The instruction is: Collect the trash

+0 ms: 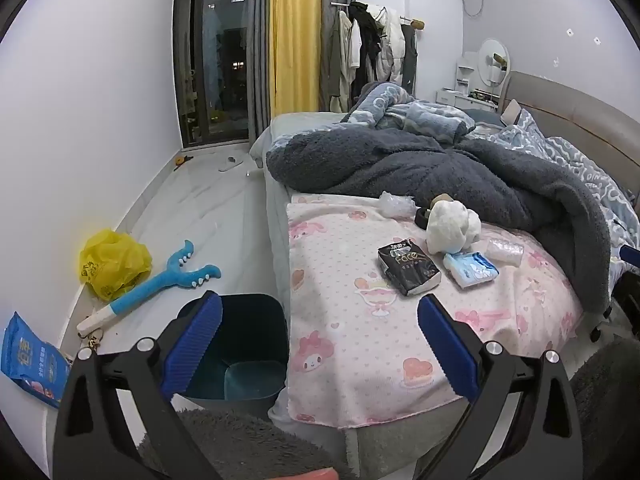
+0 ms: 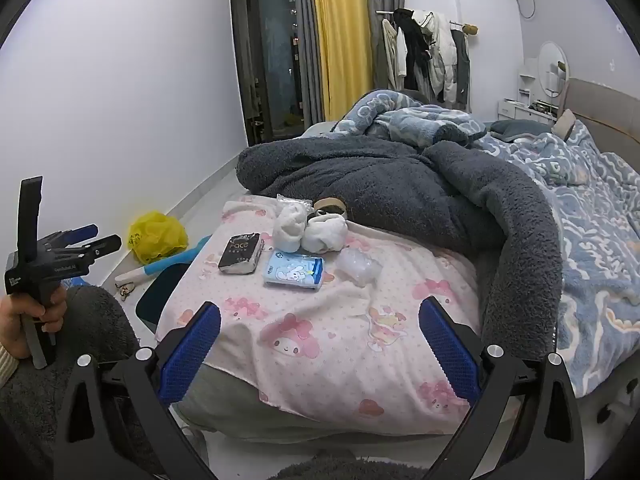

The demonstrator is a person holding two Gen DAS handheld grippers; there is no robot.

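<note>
My left gripper [image 1: 320,344] and right gripper [image 2: 320,344] both gape fully wide, holding nothing. On the bed's pink blanket [image 2: 320,344] ahead lie crumpled white tissue wads [image 2: 308,232], a black tissue pack [image 2: 242,253], a blue wipes pack [image 2: 294,274] and clear plastic wrap [image 2: 360,266]. The dark bin [image 1: 244,344] stands on the floor beside the bed.

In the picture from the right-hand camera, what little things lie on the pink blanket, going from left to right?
Black tissue pack → crumpled white wad → blue-and-white pack with a rabbit on it → crumpled clear plastic.
</note>
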